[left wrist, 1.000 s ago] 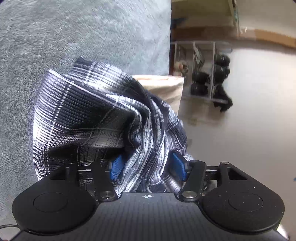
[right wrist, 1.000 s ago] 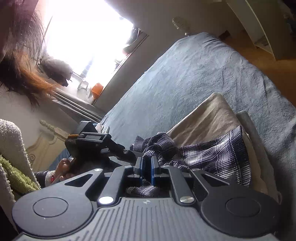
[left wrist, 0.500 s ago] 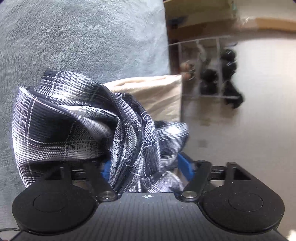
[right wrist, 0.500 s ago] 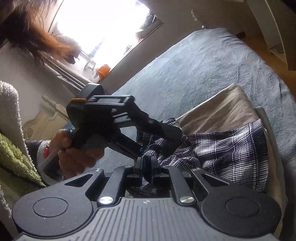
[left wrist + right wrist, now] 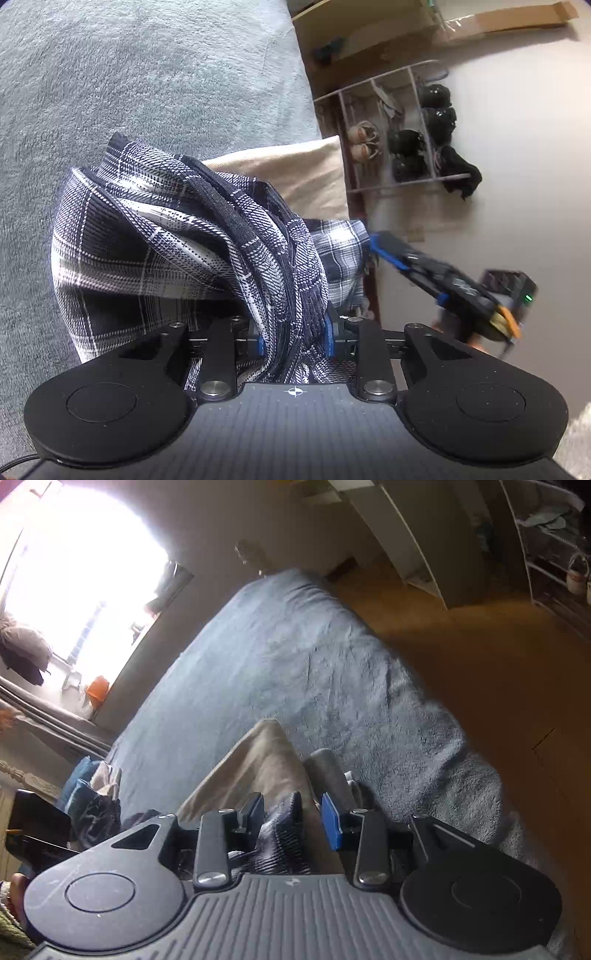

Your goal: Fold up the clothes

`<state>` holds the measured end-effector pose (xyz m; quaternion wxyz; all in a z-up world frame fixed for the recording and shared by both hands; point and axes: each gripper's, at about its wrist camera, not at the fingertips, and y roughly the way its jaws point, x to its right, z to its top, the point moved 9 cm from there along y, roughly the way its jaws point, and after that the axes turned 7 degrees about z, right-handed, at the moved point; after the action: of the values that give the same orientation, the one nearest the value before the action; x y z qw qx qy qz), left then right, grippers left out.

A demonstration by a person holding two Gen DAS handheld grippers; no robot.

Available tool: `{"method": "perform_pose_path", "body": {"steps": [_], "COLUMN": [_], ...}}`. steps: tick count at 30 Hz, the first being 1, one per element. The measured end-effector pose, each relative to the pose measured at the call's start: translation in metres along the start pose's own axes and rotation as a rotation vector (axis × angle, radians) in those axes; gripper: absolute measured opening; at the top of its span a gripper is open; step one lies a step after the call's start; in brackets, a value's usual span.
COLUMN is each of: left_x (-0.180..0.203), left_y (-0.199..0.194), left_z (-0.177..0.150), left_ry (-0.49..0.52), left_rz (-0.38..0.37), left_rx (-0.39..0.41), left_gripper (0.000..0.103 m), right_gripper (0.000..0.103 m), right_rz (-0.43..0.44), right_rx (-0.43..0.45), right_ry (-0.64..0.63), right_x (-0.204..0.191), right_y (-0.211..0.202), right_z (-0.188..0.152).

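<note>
Now the left claw (image 5: 293,338) pinches the bunched plaid garment (image 5: 177,236) above the bed (image 5: 110,74); the right claw (image 5: 293,819) gapes empty, so regripping a free edge seems next.

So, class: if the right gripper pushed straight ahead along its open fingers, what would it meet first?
Probably the plaid garment bunched between the open fingers of the right gripper, with the beige folded cloth just beyond, on the blue blanket. Depth is hard to judge.

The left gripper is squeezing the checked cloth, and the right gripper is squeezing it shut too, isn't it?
Not quite. The left gripper is squeezing the checked cloth, but the right gripper is open around it, as the right wrist view shows.
</note>
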<state>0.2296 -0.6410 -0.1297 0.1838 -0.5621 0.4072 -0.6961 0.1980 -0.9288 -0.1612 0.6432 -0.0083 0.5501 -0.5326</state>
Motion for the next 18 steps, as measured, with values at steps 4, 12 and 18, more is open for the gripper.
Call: {"method": "perform_pose_path", "body": {"steps": [4, 12, 18], "left_x": [-0.002, -0.004, -0.005], "left_y": [0.001, 0.006, 0.009], "left_z": [-0.002, 0.004, 0.008], "left_ry": [-0.004, -0.052, -0.096], "left_rz": [-0.015, -0.068, -0.117], "left_rx": [-0.004, -0.021, -0.038], "left_gripper": [0.026, 0.029, 0.040], "right_gripper": [0.009, 0.000, 0.001], "right_rz": [0.028, 0.296, 0.320], "right_rx": [0.027, 0.019, -0.082], "right_ry": [-0.067, -0.140, -0.201], "right_x": [-0.020, -0.102, -0.131], "right_y": [0.008, -0.016, -0.002], "right_z": [-0.008, -0.037, -0.071]}}
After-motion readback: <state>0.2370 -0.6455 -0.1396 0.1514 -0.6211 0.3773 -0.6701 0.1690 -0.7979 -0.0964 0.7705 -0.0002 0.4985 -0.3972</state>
